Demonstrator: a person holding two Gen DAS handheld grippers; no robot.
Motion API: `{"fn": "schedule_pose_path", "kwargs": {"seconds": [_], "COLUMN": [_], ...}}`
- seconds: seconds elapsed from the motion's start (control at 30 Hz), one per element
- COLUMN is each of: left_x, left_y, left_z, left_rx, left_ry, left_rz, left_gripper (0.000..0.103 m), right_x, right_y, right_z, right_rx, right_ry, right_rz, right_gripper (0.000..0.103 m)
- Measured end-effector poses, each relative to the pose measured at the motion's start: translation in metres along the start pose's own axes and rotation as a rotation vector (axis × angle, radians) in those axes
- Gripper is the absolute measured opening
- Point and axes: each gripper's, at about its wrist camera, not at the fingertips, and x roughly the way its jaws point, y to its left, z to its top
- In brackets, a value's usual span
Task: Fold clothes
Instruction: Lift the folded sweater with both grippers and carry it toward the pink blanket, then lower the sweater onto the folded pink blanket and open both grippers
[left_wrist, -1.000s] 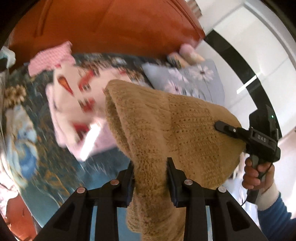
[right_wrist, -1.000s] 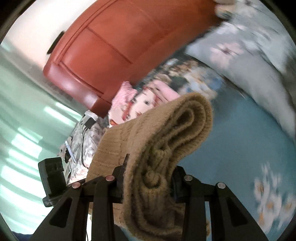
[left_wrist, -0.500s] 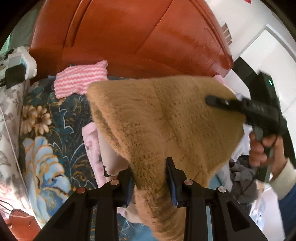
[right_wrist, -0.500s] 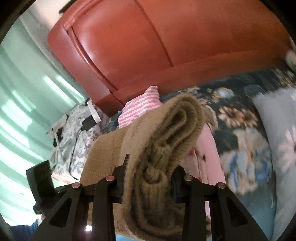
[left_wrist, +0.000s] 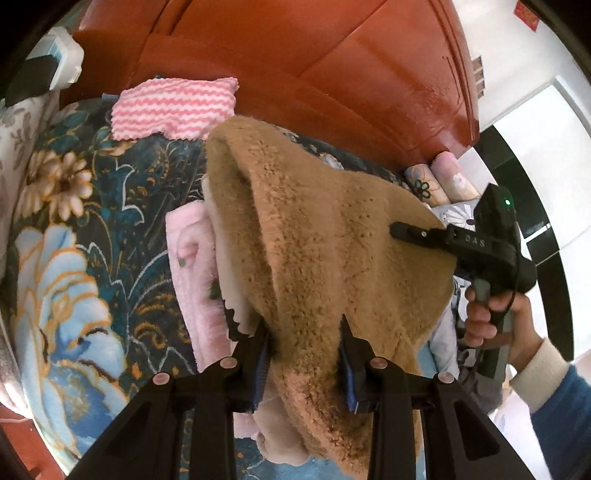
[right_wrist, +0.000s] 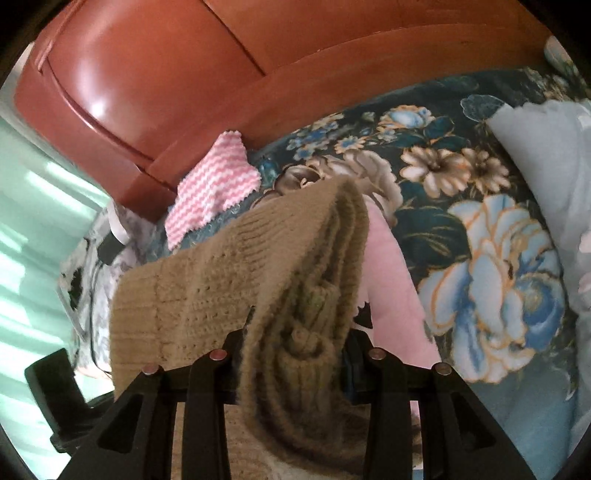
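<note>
Sweater (left_wrist: 332, 240): tan knit, folded thick, held up over floral bedspread (left_wrist: 74, 258).
L gripper (left_wrist: 304, 343): clamped on sweater edge.
R gripper (right_wrist: 295, 332): clamped on bunched folds.

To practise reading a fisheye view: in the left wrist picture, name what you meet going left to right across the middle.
Floral bedspread → pink folded garment → tan knitted sweater → right gripper pinching it → person's hand holding that gripper.

A reddish-brown wooden headboard (left_wrist: 295, 55) fills the top of the frame. Below it spreads a dark teal floral bedspread (left_wrist: 74, 229). A pale grey-blue pillow (right_wrist: 546, 155) lies at the right edge. A mint-green wall (right_wrist: 26, 229) shows at far left.
</note>
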Motion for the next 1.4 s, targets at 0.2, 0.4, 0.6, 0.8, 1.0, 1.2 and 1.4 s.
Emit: {"fn": "schedule_pose_path", "kwargs": {"seconds": [0.2,0.4,0.6,0.8,1.0,1.2,1.4], "left_x": [-0.004,-0.028,-0.047,-0.063,-0.064,-0.035,-0.011], "left_y": [-0.005,-0.015,-0.008,-0.003,-0.053,-0.073,-0.044], "left_z": [0.002,-0.003,-0.006,-0.012,0.001,-0.006,-0.020], "left_rx": [-0.018,0.037,0.009,-0.040,0.120,0.224,0.164], "left_ry": [0.017,0.009,-0.011,-0.038,-0.066,-0.030,0.016], "left_rz": [0.012,0.049,0.078,0.147,0.138,0.122,0.097], "left_gripper": [0.036,0.036,0.036,0.036,0.036,0.036,0.036], "right_x": [-0.009,-0.025,-0.052,-0.085,-0.109,-0.093,-0.053], "right_y": [0.004,-0.001,-0.023,-0.045,-0.042,0.006,0.015], "right_z": [-0.008,-0.023,-0.047,-0.078,-0.088,-0.074,-0.073], "right_rx": [-0.002,0.003,0.045,0.064,0.104,0.002,-0.056], "right_ry": [0.014,0.026,0.019,0.033,-0.065,-0.106,-0.068], "right_rz": [-0.007,-0.032,-0.070,-0.146,-0.141,-0.118,-0.181], "right_gripper": [0.038,0.041,0.043,0.043,0.043,0.043,0.043]}}
